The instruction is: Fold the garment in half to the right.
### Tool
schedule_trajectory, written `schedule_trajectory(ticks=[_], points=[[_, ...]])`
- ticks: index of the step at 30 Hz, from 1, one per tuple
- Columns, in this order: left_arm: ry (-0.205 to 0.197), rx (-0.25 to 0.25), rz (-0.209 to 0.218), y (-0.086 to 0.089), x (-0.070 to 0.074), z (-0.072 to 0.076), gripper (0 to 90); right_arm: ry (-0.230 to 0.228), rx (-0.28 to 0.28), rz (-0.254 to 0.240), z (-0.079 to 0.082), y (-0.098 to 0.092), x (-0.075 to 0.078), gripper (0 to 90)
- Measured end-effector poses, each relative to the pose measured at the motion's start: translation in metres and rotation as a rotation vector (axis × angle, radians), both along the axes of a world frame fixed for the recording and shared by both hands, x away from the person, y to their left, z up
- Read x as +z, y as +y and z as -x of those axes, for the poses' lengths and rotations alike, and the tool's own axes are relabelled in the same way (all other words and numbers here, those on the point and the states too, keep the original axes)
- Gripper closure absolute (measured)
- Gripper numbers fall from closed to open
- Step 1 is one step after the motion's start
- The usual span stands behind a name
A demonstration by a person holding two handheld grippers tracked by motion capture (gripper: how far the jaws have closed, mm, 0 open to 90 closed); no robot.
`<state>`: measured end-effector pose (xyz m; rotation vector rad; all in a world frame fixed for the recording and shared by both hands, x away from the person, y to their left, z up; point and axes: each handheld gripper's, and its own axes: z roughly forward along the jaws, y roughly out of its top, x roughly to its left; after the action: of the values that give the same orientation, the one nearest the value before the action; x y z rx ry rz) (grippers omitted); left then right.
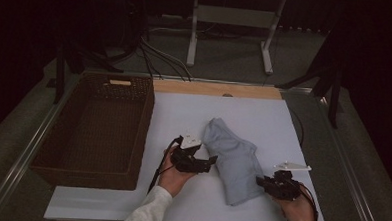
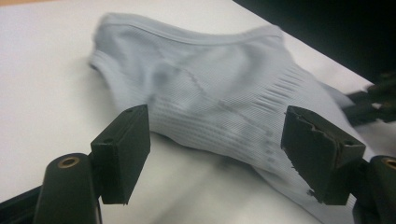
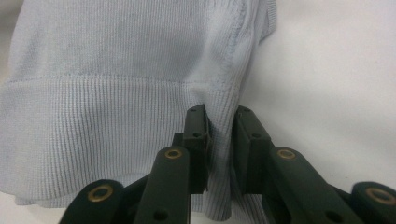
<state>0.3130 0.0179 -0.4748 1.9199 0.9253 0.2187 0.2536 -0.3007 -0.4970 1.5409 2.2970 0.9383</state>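
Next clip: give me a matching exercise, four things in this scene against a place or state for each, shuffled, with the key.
1. left gripper
2. right gripper
3. pale blue garment
4. wicker basket

a. stands at the table's left side
b. lies folded between the two grippers
c. jaws apart, nothing between them
d. jaws pinching the ribbed hem

Pairs: 1-c, 2-d, 3-b, 4-a

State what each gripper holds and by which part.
Right gripper pinches the pale blue sweater at its ribbed hem edge. Left gripper is open, holding nothing.
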Motion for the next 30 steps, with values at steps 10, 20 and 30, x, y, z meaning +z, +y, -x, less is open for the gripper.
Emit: schedule_trajectory(ticks=[10,20,30], points=[[-0.029,0.025,-0.032,0.000,0.006,-0.021,33.1,0.004,0.005,0.018,0.000,0.001,0.003,78.6],[-0.037,0.064,-0.059,-0.001,0.001,-0.041,36.6,0.004,0.011,0.020,0.000,0.001,0.003,78.5],[-0.035,0.068,-0.053,-0.003,-0.003,-0.048,35.9,0.002,0.011,0.017,0.001,0.001,0.003,78.5]])
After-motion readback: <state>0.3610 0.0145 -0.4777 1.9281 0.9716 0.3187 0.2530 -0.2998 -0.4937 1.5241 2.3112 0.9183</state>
